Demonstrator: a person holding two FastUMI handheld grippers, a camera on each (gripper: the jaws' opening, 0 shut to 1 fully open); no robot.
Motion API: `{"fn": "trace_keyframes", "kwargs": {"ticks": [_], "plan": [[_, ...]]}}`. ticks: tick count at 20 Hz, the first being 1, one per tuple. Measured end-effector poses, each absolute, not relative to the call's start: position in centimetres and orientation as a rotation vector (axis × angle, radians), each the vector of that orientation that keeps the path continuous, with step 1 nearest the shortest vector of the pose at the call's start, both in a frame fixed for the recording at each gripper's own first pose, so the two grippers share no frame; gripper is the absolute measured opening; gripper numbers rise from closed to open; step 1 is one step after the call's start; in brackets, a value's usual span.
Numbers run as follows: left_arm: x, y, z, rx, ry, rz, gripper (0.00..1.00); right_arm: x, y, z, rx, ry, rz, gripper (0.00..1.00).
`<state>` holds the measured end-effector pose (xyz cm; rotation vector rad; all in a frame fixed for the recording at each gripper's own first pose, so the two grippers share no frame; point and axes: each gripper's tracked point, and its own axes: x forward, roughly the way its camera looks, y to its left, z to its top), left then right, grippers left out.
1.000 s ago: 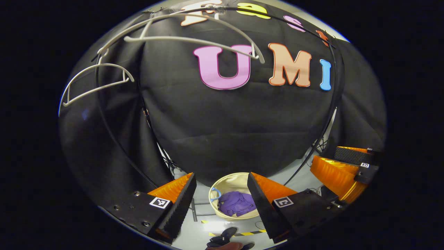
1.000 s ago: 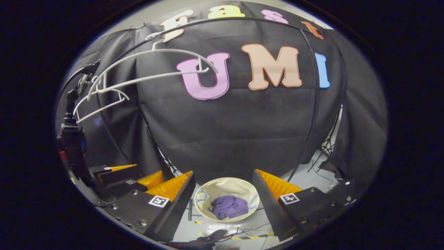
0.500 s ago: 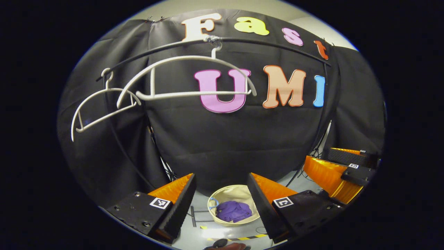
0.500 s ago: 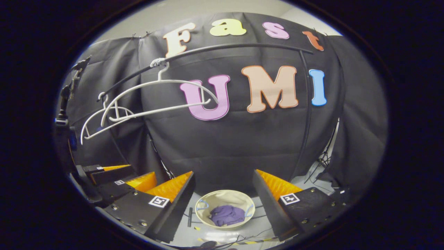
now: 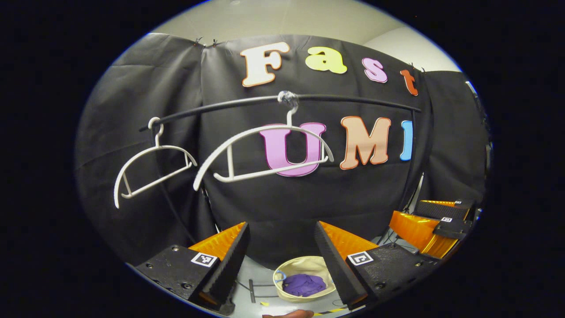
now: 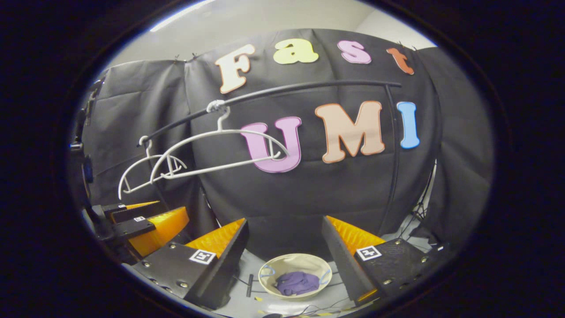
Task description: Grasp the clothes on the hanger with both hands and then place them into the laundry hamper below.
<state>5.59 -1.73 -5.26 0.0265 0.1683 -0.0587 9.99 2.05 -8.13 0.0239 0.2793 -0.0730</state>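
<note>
Below both wide-open, empty grippers (image 5: 281,256) (image 6: 284,254), purple clothes (image 6: 297,282) bunched in hamper (image 6: 295,264), no clear long axis.

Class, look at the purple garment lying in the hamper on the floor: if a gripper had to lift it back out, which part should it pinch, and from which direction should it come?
Probably from straight above. The purple garment lies crumpled low in the round hamper, whose wall rings it and blocks a sideways approach. Pinch a raised fold near the top of the heap. Both the left gripper and right gripper are open and well above it.
</note>
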Motion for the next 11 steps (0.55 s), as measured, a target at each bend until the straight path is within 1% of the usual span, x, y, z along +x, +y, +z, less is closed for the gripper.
{"fn": "trace_keyframes", "kwargs": {"ticks": [1, 2, 3, 5, 6, 9, 10, 11], "plan": [[5.3, -1.6, -4.5, 0.02, 0.147, -0.066, 0.92, 9.8, 2.3, -7.5, 0.003, 0.26, -0.064, 1.0], [4.9, -1.6, -3.9, 0.007, 0.127, -0.072, 0.92, 9.6, 2.5, -6.9, -0.017, 0.241, -0.057, 1.0], [4.5, -1.5, -3.2, -0.002, 0.11, -0.08, 0.91, 9.4, 2.7, -6.4, -0.029, 0.224, -0.048, 0.94], [4.1, -1.1, -2.3, -0.013, 0.083, -0.083, 0.91, 8.8, 3.3, -5.6, -0.039, 0.2, -0.034, 1.0], [3.9, -1.0, -2.0, -0.014, 0.076, -0.084, 0.91, 8.5, 3.5, -5.4, -0.04, 0.195, -0.03, 0.95], [3.7, -0.8, -1.4, -0.011, 0.049, -0.084, 0.91, 8.1, 4.2, -5.3, -0.036, 0.197, -0.017, 0.94], [3.5, -0.8, -1.6, -0.017, 0.052, -0.082, 0.9, 8.0, 4.3, -5.3, -0.035, 0.201, -0.011, 1.0], [3.4, -1.1, -1.7, -0.029, 0.055, -0.091, 0.9, 7.7, 4.5, -5.4, -0.034, 0.204, -0.006, 1.0]]}}
